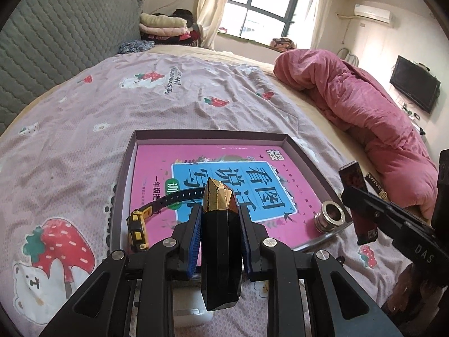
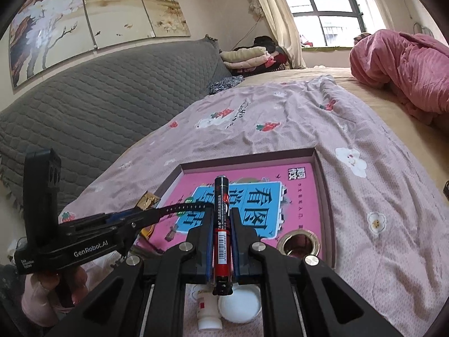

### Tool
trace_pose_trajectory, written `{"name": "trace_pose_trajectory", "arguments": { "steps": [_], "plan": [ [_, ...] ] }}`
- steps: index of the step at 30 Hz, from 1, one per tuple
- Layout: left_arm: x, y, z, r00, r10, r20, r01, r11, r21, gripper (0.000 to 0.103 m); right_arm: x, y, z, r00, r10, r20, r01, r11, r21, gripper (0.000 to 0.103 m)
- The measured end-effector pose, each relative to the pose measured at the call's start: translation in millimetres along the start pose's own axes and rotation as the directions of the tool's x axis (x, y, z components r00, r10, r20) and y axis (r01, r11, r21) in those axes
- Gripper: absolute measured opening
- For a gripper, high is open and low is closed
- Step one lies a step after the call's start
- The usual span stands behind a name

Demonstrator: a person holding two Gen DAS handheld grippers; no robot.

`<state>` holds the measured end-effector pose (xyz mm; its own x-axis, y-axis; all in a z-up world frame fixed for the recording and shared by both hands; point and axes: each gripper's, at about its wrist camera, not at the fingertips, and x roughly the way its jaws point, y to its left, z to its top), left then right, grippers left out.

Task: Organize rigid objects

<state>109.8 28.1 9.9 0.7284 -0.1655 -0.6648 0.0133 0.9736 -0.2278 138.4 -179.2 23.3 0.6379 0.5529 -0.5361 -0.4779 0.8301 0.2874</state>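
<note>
My left gripper (image 1: pixel 220 219) is shut on a black faceted bottle with a gold top (image 1: pixel 221 241), held over the near edge of a shallow box (image 1: pixel 210 133). A pink book (image 1: pixel 157 168) lines the box. On the book lie a yellow-and-black watch (image 1: pixel 137 224) and a metal ring fitting (image 1: pixel 332 214). My right gripper (image 2: pixel 222 219) is shut on a red-and-black battery (image 2: pixel 223 224), above the near side of the box (image 2: pixel 327 196). Each gripper shows in the other's view: the right one (image 1: pixel 353 196) and the left one (image 2: pixel 137 216).
The box rests on a strawberry-print sheet (image 1: pixel 168 98) on a bed. A pink duvet (image 1: pixel 364 98) is bunched along the right side and a grey padded headboard (image 1: pixel 56 42) stands at the left. A small white bottle (image 2: pixel 207 309) and a white lid (image 2: pixel 240 303) lie under my right gripper.
</note>
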Motion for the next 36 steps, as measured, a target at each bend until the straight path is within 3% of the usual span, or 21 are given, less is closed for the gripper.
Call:
{"name": "trace_pose_trajectory", "arguments": {
  "steps": [20, 36],
  "plan": [
    [19, 6, 13, 1.000, -0.003, 0.010, 0.003, 1.000, -0.021, 0.025, 19, -2, 13, 1.000, 0.006, 0.021, -0.006, 1.000, 0.016, 0.011],
    [41, 14, 10, 0.999, -0.005, -0.037, 0.003, 0.999, -0.049, 0.025, 37, 2, 15, 1.000, -0.013, 0.000, 0.013, 1.000, -0.014, 0.011]
  ]
}}
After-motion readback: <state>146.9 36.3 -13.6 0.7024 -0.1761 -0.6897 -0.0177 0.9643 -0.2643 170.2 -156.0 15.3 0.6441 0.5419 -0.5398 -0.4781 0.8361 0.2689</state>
